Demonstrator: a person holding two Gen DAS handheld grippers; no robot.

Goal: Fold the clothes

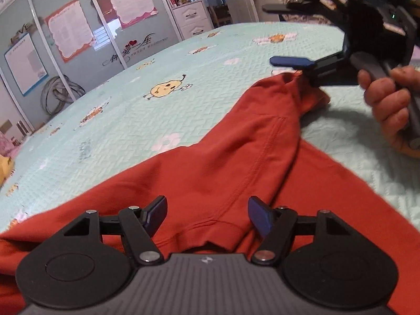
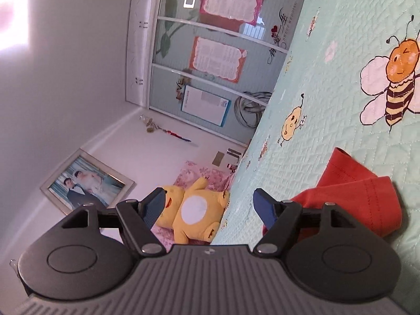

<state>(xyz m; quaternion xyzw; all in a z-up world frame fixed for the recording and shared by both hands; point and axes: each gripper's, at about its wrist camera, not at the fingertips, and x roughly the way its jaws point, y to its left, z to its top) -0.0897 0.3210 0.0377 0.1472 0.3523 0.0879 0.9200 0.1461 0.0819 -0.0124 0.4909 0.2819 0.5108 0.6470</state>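
On bedspread [image 1: 110, 136]: red garment [image 1: 210, 173] | both tongs wide (empty) | right view only: plush toy [image 2: 194, 210]

Bed [image 1: 236, 42] under mint quilted cover with cartoon bees, pears, white flowers. Orange garment [image 1: 210, 162] lies on cover, spread across near part, sleeve folded over body and reaching far end; cuff [image 2: 367, 199] rests crumpled on quilt near big bee print [image 2: 396, 86]. Yellow plush [image 2: 194, 210] lies on pink floral bedding at bed's head end.
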